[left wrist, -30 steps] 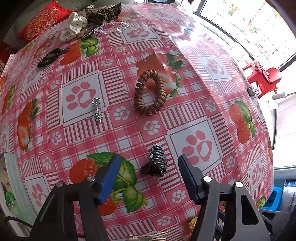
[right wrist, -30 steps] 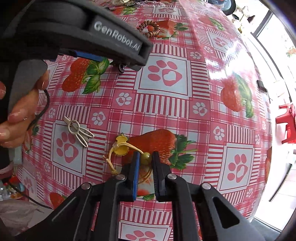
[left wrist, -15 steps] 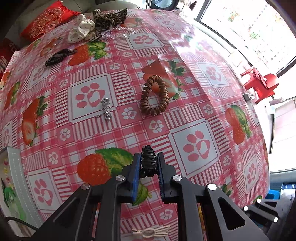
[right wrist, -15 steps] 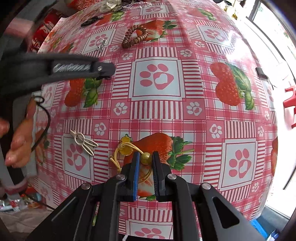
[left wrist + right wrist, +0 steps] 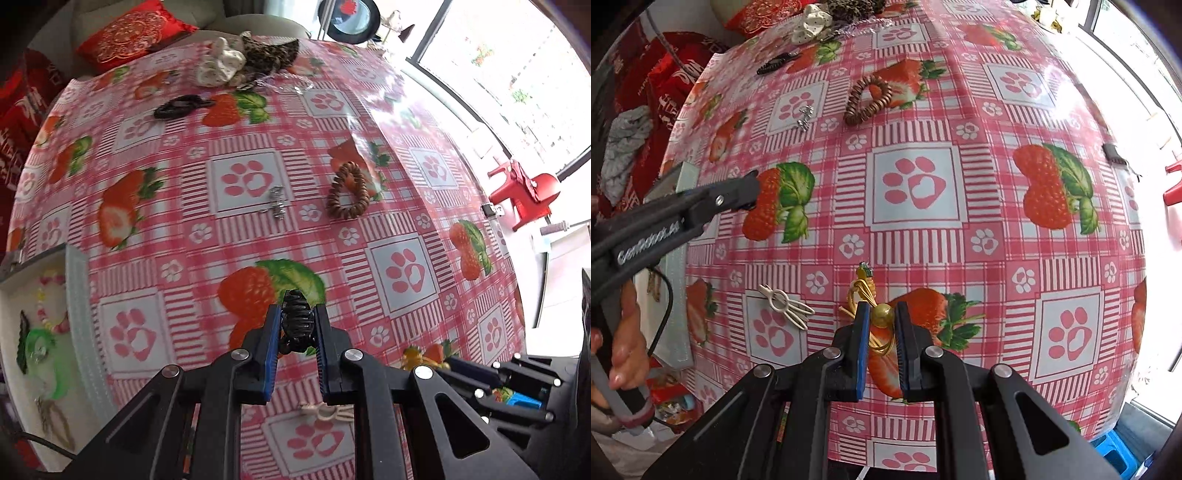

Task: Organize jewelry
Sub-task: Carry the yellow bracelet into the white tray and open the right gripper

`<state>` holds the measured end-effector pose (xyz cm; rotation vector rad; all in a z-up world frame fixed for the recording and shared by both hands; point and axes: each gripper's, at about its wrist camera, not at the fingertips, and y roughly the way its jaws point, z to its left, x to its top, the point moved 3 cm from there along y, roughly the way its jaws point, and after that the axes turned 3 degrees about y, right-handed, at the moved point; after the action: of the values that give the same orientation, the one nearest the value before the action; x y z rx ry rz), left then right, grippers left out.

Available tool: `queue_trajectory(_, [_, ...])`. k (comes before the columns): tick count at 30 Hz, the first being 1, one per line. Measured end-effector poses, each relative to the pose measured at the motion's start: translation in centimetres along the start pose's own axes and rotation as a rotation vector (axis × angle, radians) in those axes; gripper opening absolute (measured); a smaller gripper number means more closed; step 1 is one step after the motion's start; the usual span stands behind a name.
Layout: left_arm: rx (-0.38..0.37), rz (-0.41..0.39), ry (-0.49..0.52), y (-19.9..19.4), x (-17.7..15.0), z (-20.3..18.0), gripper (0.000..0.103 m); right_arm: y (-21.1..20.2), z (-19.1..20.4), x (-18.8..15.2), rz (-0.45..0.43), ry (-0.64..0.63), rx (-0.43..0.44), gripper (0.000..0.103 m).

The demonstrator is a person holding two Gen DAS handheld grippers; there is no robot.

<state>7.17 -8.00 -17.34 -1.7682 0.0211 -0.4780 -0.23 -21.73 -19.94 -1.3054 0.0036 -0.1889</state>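
My left gripper (image 5: pixel 296 326) is shut on a black claw hair clip (image 5: pixel 297 325) and holds it above the strawberry tablecloth. My right gripper (image 5: pixel 882 325) is shut on a yellow elastic hair tie with a gold bead (image 5: pixel 883 314), lifted off the cloth. A white storage tray (image 5: pixel 79 314) with a green clip and beaded pieces stands at the left in the left wrist view. The left gripper also shows in the right wrist view (image 5: pixel 753 184), near the tray's edge.
On the table lie a brown spiral hair tie (image 5: pixel 349 192), a small silver clip (image 5: pixel 276 203), a black hair tie (image 5: pixel 181 105), a cream clip (image 5: pixel 785 304), and scrunchies (image 5: pixel 221 66) at the far end. A red cushion (image 5: pixel 129 33) lies beyond.
My left gripper closed on the black claw clip, lifted it and moved left toward the tray. My right gripper stayed shut on the yellow hair tie and raised it.
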Motion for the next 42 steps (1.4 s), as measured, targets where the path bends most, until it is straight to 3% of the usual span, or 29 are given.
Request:
queue_trajectory(6, [0.019,-0.018,-0.054,-1.6,-1.4,2.0,0.024,-0.4,2.0,-0.6,-0.015,-0.029,0.008,0.014])
queue_trajectory(22, [0.102,-0.072,-0.232,-6.6,-6.8,9.5,0.024,-2.0,9.8,2.7,-0.041,-0.183,0.076,0.014])
queue_trajectory(33, [0.203,-0.090,-0.417,-9.8,-12.7,16.6,0.024,-1.5,20.1,3.4,-0.014,-0.386,0.178,0.014])
queue_trajectory(42, [0.282,-0.070,-0.554,-10.5,-17.9,21.9,0.024,0.9,28.1,1.7,0.053,-0.548,0.250,0.014])
